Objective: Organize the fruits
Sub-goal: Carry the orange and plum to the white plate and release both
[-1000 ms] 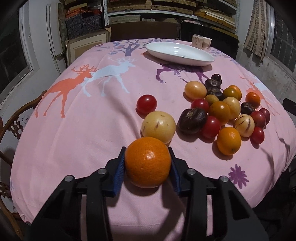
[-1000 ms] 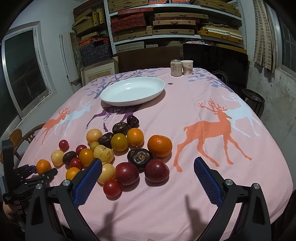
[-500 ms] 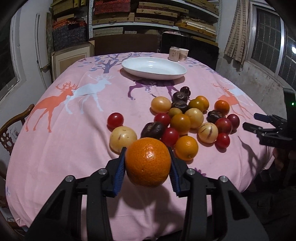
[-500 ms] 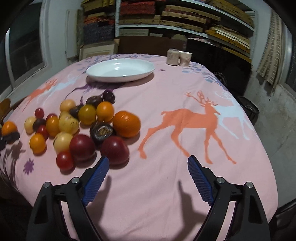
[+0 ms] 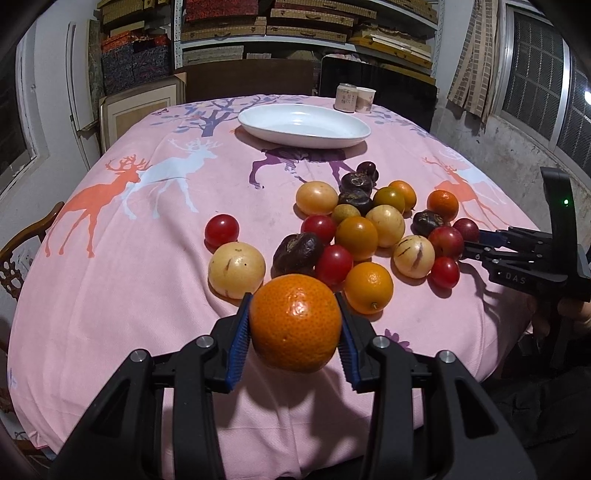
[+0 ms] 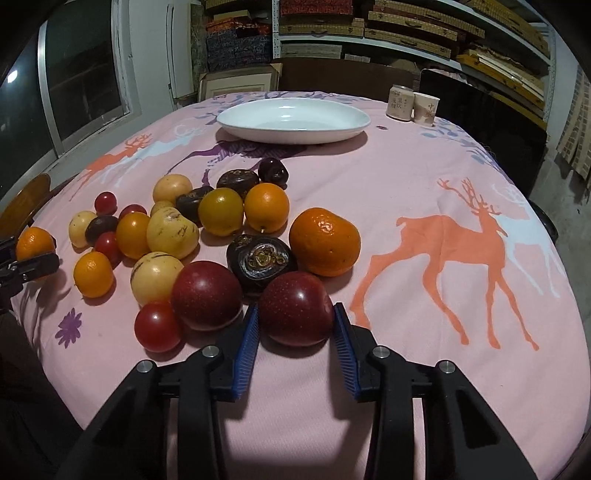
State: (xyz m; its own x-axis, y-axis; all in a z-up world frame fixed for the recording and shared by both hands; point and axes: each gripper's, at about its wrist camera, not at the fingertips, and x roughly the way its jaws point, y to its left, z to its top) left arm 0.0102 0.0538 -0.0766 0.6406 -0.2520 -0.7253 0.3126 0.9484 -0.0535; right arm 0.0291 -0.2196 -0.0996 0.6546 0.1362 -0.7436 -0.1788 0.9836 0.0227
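We have two fisheye views, one riding on each hand-held gripper and looking forward and downward along its fingers. The left wrist view looks from the near edge of the bench (image 5: 110, 295) toward the shelves (image 5: 295, 26) at the back wall, with the left hand-held gripper (image 5: 294, 328) filling the bottom of the frame. The right wrist view faces the same way from a spot further right, sitting close over the fruit pile (image 6: 207, 236). Both views share the pile, the white dish (image 5: 303, 125) and two cups (image 6: 413, 103). Each camera also catches the other tool: the right hand-held gripper (image 5: 471, 245) at the left view's right edge.
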